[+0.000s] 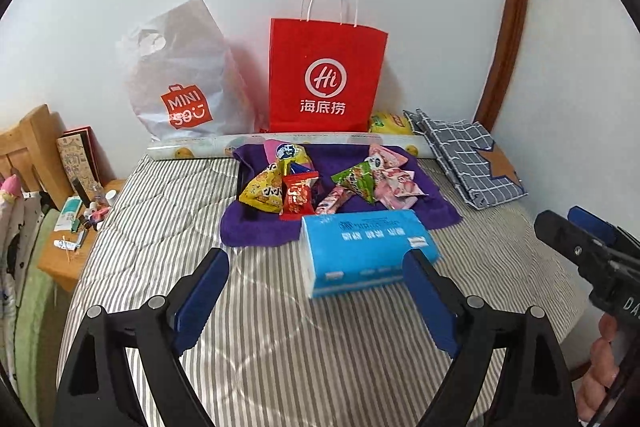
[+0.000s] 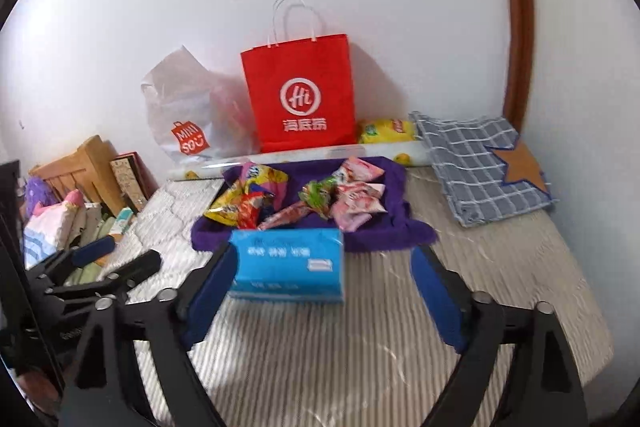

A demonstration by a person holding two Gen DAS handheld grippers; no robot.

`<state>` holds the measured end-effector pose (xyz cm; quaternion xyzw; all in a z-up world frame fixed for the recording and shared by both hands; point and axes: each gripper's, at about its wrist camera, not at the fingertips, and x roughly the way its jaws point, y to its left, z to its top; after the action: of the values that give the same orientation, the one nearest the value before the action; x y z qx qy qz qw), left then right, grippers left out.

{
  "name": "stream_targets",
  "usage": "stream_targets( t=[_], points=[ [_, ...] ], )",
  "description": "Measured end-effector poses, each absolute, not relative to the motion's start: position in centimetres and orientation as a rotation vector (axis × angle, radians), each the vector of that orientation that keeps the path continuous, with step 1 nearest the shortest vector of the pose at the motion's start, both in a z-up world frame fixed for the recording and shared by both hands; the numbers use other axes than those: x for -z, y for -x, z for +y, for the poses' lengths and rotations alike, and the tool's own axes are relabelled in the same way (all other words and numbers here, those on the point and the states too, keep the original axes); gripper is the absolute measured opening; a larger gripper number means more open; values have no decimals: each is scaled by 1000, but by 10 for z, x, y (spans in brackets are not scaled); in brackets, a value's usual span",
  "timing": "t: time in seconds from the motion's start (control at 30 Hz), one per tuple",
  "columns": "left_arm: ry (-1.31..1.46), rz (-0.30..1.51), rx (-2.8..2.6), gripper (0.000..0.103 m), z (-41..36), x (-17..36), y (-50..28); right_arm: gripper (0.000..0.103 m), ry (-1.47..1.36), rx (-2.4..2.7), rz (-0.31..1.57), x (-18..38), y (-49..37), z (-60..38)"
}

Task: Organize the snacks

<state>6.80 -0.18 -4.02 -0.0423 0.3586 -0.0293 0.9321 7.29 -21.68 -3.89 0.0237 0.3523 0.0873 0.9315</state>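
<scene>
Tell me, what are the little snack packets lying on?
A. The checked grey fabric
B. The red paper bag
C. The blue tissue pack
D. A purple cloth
D: the snack packets lie heaped on the purple cloth spread over the striped bedding, while the blue tissue pack sits in front of them, the checked fabric lies off to the right, and the red paper bag stands behind against the wall.

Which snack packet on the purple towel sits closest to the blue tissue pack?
The long pink stick-shaped packet: its lower end reaches the tissue pack. The red packet beside it is next closest; the yellow, green and pink ones lie farther back on the purple towel.
</scene>
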Motion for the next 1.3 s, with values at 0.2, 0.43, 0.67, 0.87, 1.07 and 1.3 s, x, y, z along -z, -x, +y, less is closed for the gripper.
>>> stream_targets(
  t=[0.2,0.43,0.67,0.87,1.07,1.3],
  points=[
    [84,696,55,95,-8,30,-37,103,-57,-168,692,35,-39,-231],
    [71,684,38,96,-13,25,-21,103,-7,-146,678,32,-19,-233],
    [62,678,35,96,-16,24,-14,103,-9,-116,671,30,-10,-236],
    [59,678,30,96,-17,24,-13,103,-33,-113,667,28,-8,-240],
    [59,679,27,96,-17,23,-12,103,-32,-107,663,26,-6,-241],
    [60,678,25,96,-17,22,-11,103,-28,-102,660,26,-5,-242]
  ],
)
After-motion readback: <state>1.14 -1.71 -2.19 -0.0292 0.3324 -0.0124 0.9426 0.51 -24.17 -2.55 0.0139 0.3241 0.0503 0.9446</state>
